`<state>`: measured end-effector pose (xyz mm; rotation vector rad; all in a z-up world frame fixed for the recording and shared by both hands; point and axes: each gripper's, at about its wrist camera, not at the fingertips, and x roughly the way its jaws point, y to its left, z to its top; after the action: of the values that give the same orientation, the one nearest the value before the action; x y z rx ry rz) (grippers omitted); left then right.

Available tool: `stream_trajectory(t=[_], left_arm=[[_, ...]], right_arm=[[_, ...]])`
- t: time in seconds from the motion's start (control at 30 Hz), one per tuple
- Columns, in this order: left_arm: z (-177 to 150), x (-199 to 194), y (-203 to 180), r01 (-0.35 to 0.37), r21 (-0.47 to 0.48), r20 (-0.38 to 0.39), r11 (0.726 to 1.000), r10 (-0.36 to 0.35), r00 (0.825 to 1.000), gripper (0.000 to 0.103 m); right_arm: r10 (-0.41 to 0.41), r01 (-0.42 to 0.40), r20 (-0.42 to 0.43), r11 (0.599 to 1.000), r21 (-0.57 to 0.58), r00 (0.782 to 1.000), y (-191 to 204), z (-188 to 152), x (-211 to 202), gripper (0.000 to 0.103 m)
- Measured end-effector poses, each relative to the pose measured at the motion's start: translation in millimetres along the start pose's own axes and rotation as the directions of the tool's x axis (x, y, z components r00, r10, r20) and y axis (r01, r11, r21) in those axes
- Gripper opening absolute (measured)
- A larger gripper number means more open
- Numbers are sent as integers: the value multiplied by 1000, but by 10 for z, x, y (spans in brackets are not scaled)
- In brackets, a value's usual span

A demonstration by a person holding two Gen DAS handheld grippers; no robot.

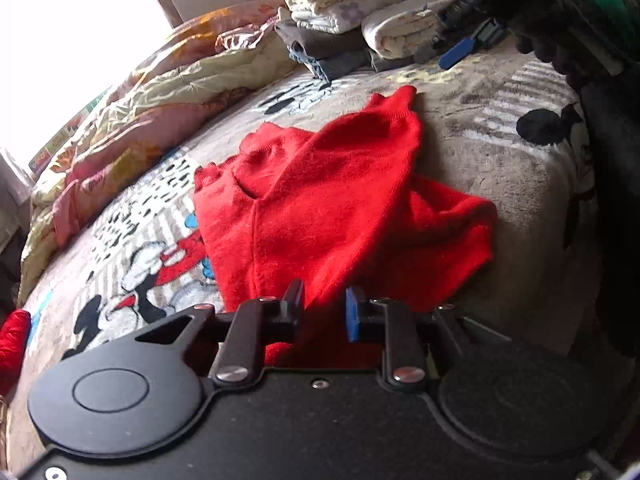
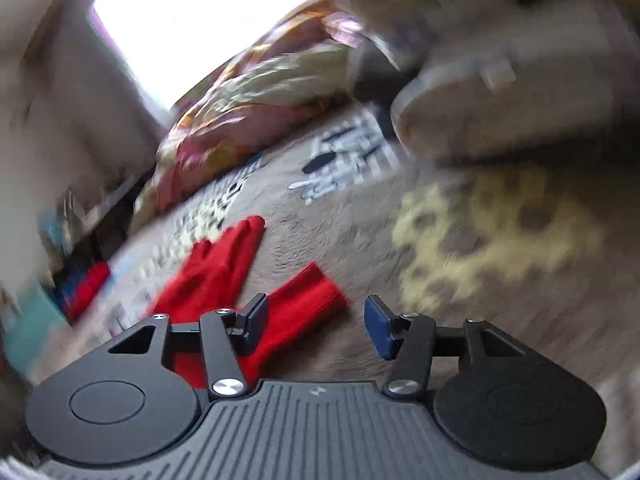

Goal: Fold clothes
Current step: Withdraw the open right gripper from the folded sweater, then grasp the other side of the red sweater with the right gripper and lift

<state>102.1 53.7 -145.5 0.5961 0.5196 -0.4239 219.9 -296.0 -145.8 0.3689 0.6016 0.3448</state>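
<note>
We see the red sweater [image 1: 332,200] lying rumpled mid-blanket [image 1: 500,152], below the pile of folded clothes [image 1: 348,24], likely for room to fold. Our left gripper [image 1: 325,312] stands partly open over the sweater's near edge, gripping nothing; our right gripper [image 2: 316,326] gapes wide and empty by a sleeve [image 2: 296,312].

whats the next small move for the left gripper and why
Probably close the left gripper on the near edge of the red sweater: its jaws stand open around that edge, and the sweater lies crumpled on the blanket, unfolded.
</note>
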Motion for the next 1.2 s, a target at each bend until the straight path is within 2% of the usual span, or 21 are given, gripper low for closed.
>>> stream_trajectory(t=[0.03,0.07,0.1,0.17,0.23,0.33,0.37,0.43,0.47,0.53,0.57,0.6,0.67,0.77,0.83,0.97,1.13,1.2], left_arm=[[5,-2,-12,0,7,7,1000,0,1000,22],[9,0,-29,3,19,13,1000,-3,1000,22],[12,7,-46,2,31,14,1000,-2,1000,22],[15,21,-77,-1,56,2,998,1,1000,22],[5,28,-102,-18,82,-9,997,19,1000,22],[-5,41,-135,-32,92,3,995,32,999,23],[-4,57,-160,-32,97,7,995,32,999,23],[-2,87,-212,-24,110,12,994,23,1000,23],[-4,102,-231,-21,114,14,993,20,1000,23],[-6,120,-221,-12,107,13,994,10,1000,23],[-5,112,-173,-5,80,15,997,4,1000,21],[-7,95,-104,1,39,19,999,-2,1000,16],[-11,62,35,14,-44,29,999,-13,999,12],[-60,-2,274,58,-199,60,978,-47,997,10],[-111,-36,433,93,-303,85,948,-70,994,9],[-242,-55,700,147,-478,120,866,-101,988,9],[-386,8,863,194,-604,138,773,-138,981,9],[-428,34,908,218,-643,153,734,-156,976,9]], right_arm=[[-12,10,-14,992,-122,1000,85,16,-10,54],[-28,18,-35,964,-265,999,201,14,2,54],[-48,21,-55,910,-415,997,337,-19,21,53],[-89,12,-77,730,-684,993,558,-93,109,53],[-115,-33,-103,498,-867,988,729,-267,190,53],[-127,-94,-120,194,-976,985,862,-513,232,54],[-118,-102,-117,129,-986,986,886,-561,232,54],[-91,-112,-119,85,-990,989,901,-547,272,54],[-82,-125,-131,75,-989,988,909,-531,289,50],[-101,-156,-163,79,-985,981,938,-498,316,22],[-116,-168,-177,80,-983,977,955,-486,329,5],[-122,-173,-182,77,-982,976,985,-466,309,5],[-114,-166,-172,61,-984,978,1077,-407,191,5],[-97,-150,-152,21,-988,984,1253,-267,-20,4],[-97,-150,-147,-25,-988,984,1404,-136,-101,4],[-143,-181,-159,-157,-971,977,1750,120,-80,4],[-229,-259,-190,-326,-909,955,2206,418,264,4],[-266,-296,-205,-371,-880,942,2379,498,427,4]])
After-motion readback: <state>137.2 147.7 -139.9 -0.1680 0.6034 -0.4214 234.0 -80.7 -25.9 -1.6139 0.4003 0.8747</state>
